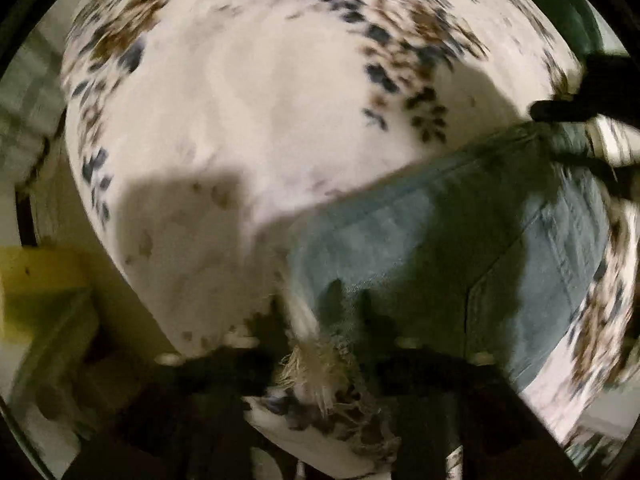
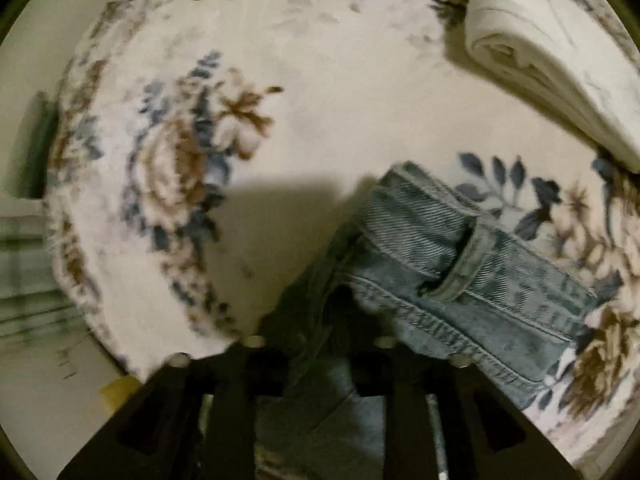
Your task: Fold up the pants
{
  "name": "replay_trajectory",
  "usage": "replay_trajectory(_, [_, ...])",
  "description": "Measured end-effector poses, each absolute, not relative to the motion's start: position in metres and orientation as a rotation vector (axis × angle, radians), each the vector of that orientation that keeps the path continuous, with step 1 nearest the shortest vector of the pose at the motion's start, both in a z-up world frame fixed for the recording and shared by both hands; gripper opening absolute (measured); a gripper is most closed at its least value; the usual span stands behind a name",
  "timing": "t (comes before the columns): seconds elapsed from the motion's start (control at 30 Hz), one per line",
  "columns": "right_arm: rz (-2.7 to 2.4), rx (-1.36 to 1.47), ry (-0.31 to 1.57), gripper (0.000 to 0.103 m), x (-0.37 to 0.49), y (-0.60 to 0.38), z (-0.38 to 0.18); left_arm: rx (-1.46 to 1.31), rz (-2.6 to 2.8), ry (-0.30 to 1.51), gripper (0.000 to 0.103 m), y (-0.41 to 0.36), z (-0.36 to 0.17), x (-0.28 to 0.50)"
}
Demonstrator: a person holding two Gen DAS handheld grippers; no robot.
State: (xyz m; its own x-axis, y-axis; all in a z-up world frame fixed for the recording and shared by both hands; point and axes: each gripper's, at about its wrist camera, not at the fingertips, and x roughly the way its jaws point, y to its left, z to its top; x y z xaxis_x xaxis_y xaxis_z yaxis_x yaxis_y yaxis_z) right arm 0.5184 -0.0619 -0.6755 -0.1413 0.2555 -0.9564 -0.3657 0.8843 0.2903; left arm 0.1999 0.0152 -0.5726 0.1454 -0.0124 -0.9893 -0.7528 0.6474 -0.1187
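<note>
Where the left wrist camera looked down, the left claw (image 1: 320, 320) had its dark fingers closed on the frayed hem of the light blue denim pants (image 1: 460, 248), pale threads hanging between the finger bases. The pants lay spread toward the right over a white floral blanket (image 1: 260, 100) printed with blue and brown flowers, and the view was blurred. At the right edge the right claw (image 1: 568, 128) reached in at the far end of the denim, though whether it gripped there could not be told from this side. A yellow shape (image 1: 36, 280) sat low at the left, beyond the blanket's edge. In the right wrist view, the right claw (image 2: 320, 344) was pinched on the pants (image 2: 460, 264) near the waistband, the denim bunched and running down between its fingers. The waistband with its belt loop (image 2: 468, 256) stretched away to the right across the same floral blanket (image 2: 320, 80). A folded cream cloth (image 2: 552, 60) rested on the blanket at the upper right, well apart from the pants.
</note>
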Motion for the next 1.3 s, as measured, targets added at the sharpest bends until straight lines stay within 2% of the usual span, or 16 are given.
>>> replay_trajectory(0.03, [0.564,-0.079,1.623,0.070,0.517,-0.068,-0.669,-0.739,0.613,1.321,0.074,0.017,-0.570,0.197])
replay_trajectory(0.07, [0.584,-0.072,1.612,0.075,0.514,-0.078,-0.661,-0.772,0.629,1.289,0.079,0.020,-0.565,0.190])
replay_trajectory(0.13, [0.609,-0.067,1.601,0.088,0.511,-0.097,-0.649,-0.820,0.633,1.241,0.079,0.019,-0.555,0.181])
replay_trajectory(0.23, [0.624,-0.055,1.599,0.100,0.509,-0.136,-0.634,-0.907,0.621,1.178,0.079,0.006,-0.542,0.167])
replay_trajectory(0.4, [0.658,-0.022,1.619,0.100,0.512,-0.207,-0.637,-1.208,0.587,1.124,0.080,-0.067,-0.542,0.153])
replay_trajectory(0.53, [0.694,-0.007,1.633,0.100,0.515,-0.249,-0.652,-1.482,0.612,1.120,0.080,-0.125,-0.576,0.146])
replay_trajectory(0.67, [0.739,0.009,1.654,0.100,0.525,-0.271,-0.674,-1.777,0.732,1.005,0.080,-0.165,-0.615,0.126])
replay_trajectory(0.87, [0.808,0.073,1.695,0.100,0.545,-0.272,-0.708,-1.954,0.872,0.849,0.080,-0.186,-0.651,0.123])
replay_trajectory(1.03, [0.806,0.189,1.725,0.099,0.561,-0.271,-0.736,-2.092,1.017,0.706,0.078,-0.188,-0.653,0.117])
replay_trajectory(1.07, [0.817,0.226,1.719,0.098,0.562,-0.272,-0.739,-2.075,1.035,0.700,0.073,-0.187,-0.648,0.119])
replay_trajectory(1.1, [0.820,0.241,1.714,0.090,0.563,-0.271,-0.741,-2.064,1.038,0.704,0.068,-0.186,-0.645,0.120])
replay_trajectory(1.13, [0.819,0.245,1.705,0.076,0.563,-0.270,-0.742,-2.050,1.029,0.681,0.059,-0.183,-0.638,0.122])
replay_trajectory(1.17, [0.829,0.252,1.698,0.070,0.563,-0.268,-0.744,-2.027,1.024,0.676,0.058,-0.180,-0.633,0.125])
replay_trajectory(1.2, [0.837,0.260,1.696,0.066,0.562,-0.267,-0.745,-2.013,1.027,0.679,0.058,-0.178,-0.631,0.125])
replay_trajectory(1.3, [0.864,0.278,1.694,0.065,0.559,-0.256,-0.746,-2.039,1.022,0.648,0.057,-0.177,-0.633,0.121])
